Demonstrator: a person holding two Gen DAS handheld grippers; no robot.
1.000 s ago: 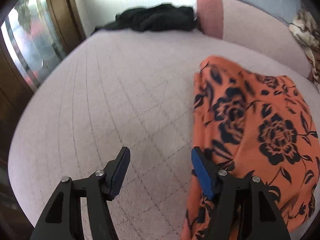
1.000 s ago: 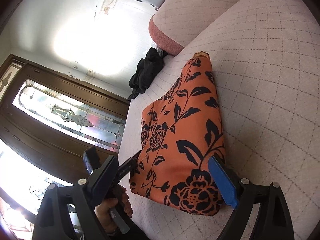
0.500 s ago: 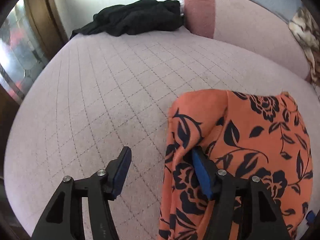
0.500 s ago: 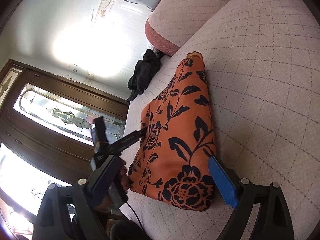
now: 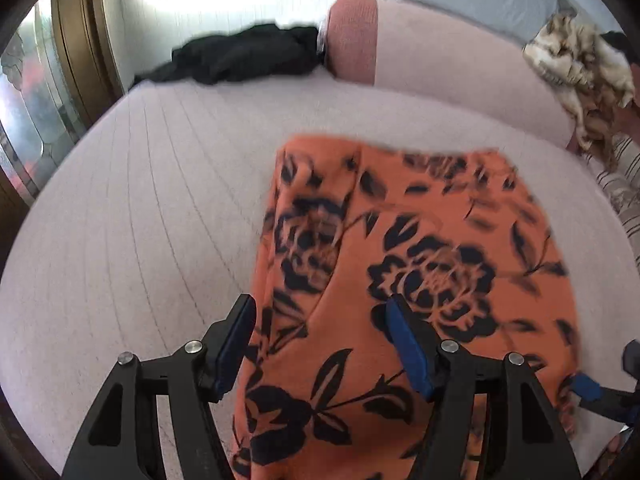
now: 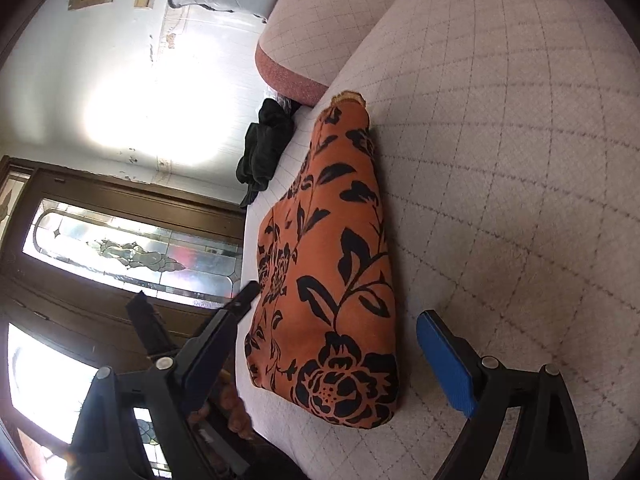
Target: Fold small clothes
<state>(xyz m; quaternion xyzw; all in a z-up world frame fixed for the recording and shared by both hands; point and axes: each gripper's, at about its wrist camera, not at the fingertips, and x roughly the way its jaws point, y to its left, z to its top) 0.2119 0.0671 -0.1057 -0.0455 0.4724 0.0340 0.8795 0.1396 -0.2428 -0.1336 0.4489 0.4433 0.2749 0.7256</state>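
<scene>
- While the orange floral garment [image 5: 404,280] is lying folded on the quilted pink bed [image 5: 140,220], the left gripper [image 5: 320,344] is hovering over its near end, jaws spread wide and gripping nothing.
- The right gripper [image 6: 328,356] is standing released too, its jaws straddling the garment's near end.
- Black clothing [image 5: 244,58] is lying at the bed's far edge.

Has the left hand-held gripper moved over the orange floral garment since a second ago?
Yes. The left hand-held gripper has shifted right relative to the quilted cushion; the orange floral garment now lies between its open fingers.
</scene>
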